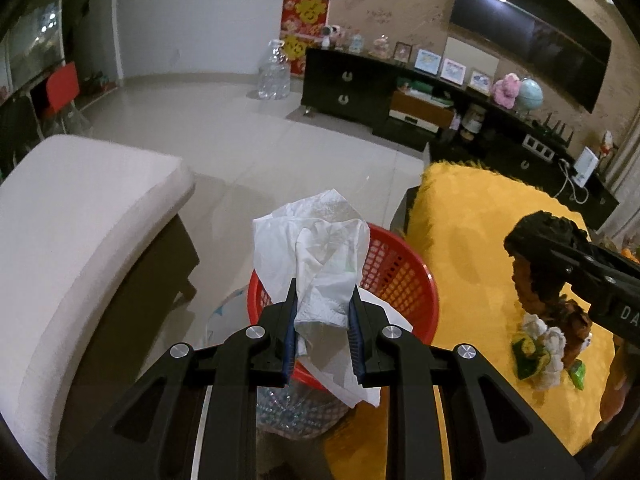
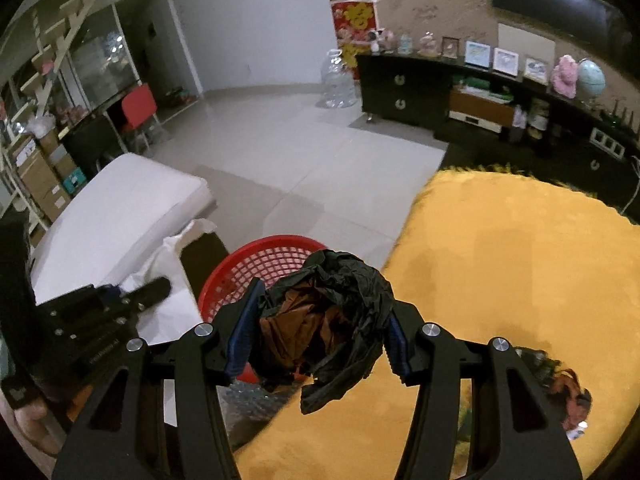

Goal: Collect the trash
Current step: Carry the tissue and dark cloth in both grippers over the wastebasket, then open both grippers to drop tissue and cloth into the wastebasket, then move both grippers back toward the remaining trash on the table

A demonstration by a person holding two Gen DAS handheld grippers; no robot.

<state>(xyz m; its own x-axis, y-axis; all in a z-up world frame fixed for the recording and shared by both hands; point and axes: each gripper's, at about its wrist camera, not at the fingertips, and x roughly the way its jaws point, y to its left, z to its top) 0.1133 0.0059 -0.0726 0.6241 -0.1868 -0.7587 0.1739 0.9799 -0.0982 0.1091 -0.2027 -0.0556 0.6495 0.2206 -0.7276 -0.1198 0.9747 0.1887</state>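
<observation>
Two pieces of trash in hand right now, one per gripper, both hanging over the red mesh basket that sits on the floor between the white cushioned seat and the near-left corner of the fluffy yellow rug. My left gripper has its jaws pinched nearly closed on a crumpled white tissue, which flops up and forward past the fingertips, so I'd say it's held high to clear the rim. My right gripper sits about half open, because the thing between its pads is bulky: a scrunched black plastic bag with something brown bunched inside. It hangs just at the basket's right rim, on the rug side. As for what's in the basket, I can't really tell; the tissue and my own fingers block most of the inside, though some white paper seems to lie against the near wall. A clear crinkly bag sits beside it, below my left fingers. More litter, green and white wrappers, waits on the rug near its right edge, so I reckon we're not done.
</observation>
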